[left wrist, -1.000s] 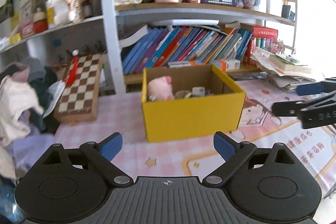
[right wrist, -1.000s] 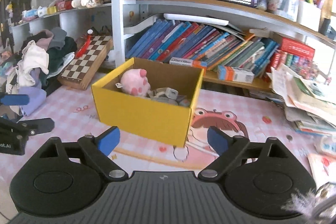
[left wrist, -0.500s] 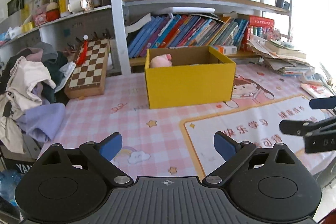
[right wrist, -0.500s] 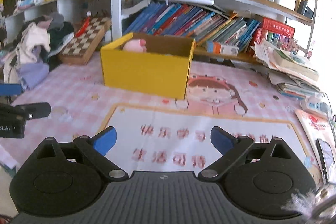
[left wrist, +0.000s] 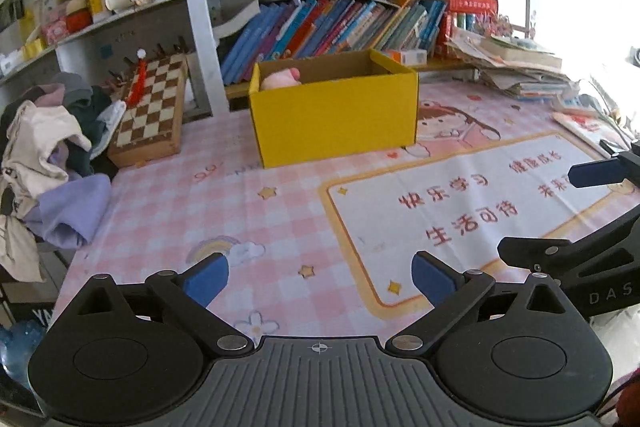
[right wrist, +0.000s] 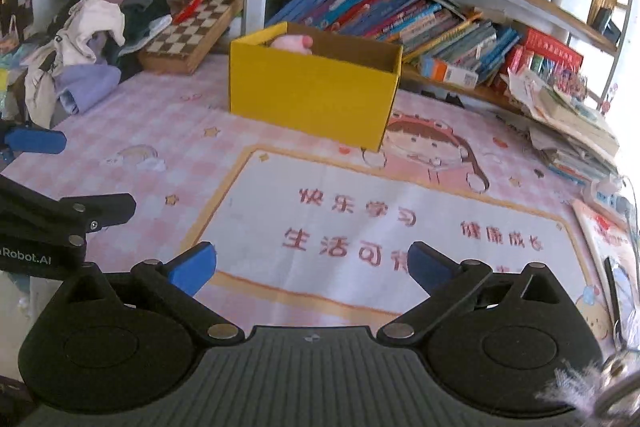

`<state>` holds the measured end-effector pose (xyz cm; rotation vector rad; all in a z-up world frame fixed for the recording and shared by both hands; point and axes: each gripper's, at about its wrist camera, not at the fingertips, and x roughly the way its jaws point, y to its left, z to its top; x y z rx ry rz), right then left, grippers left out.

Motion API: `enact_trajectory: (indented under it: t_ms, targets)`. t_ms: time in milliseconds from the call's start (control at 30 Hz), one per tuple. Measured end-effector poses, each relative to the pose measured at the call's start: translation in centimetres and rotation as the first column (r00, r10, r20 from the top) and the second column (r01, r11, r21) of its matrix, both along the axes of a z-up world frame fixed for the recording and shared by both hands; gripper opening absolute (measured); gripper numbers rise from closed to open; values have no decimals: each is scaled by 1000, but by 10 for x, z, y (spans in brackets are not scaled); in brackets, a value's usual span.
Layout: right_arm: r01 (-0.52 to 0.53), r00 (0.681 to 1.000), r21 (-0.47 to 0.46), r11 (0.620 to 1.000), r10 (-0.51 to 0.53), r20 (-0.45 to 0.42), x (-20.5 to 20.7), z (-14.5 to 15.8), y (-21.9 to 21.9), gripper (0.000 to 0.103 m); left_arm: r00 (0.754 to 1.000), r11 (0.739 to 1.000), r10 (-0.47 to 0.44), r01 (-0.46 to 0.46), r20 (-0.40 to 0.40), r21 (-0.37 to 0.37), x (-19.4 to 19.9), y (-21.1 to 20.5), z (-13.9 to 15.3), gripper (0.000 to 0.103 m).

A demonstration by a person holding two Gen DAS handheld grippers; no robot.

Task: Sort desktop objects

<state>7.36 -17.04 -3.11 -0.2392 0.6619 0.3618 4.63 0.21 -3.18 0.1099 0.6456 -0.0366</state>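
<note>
Left wrist view: left gripper (left wrist: 320, 273) hovering wide, empty, over the pink mat (left wrist: 240, 211); yellow box (left wrist: 334, 111) at 12 o'clock. Right gripper (right wrist: 312, 263) just been opening, nothing between.

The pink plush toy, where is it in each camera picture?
Left wrist view: the pink plush toy peeks over the left back corner of the yellow box, above the middle.
Right wrist view: the toy peeks from the box, upper middle.
Shared landmark: the chessboard left of the box.
</note>
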Motion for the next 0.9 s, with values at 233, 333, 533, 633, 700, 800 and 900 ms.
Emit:
enact_trajectory:
  t_ms: [233,333,533,633,700,800,900]
  targets:
    - [15,1000,6,1000,-15,-18,-7,-1,-3,103,1000,1000,-1,0,-25,-14,-5,-2,-4,100]
    - [16,1000,5,1000,-16,-20,-8,-1,-4,103,1000,1000,-5,5,-29,-12,-6,-4,-4,100]
    - [20,999,10,1000,-20,-34,-9,-2,-5,103,999,1000,0,-1,-43,-15,-9,-5,-6,100]
    - [18,999,11,1000,-18,-41,-9,-3,-5,103,999,1000,2,-3,-52,-19,-11,-4,-6,100]
    - [15,999,11,1000,-15,-43,-10,-3,-4,103,998,1000,3,-5,-56,-22,-12,-4,-6,100]
    - [9,999,10,1000,-8,-43,-11,-3,-3,103,998,1000,9,-11,-63,-25,-13,-3,-7,100]
    - [4,999,8,1000,-3,-43,-11,-3,-2,103,998,999,15,-17,-69,-29,-13,-2,-7,100]
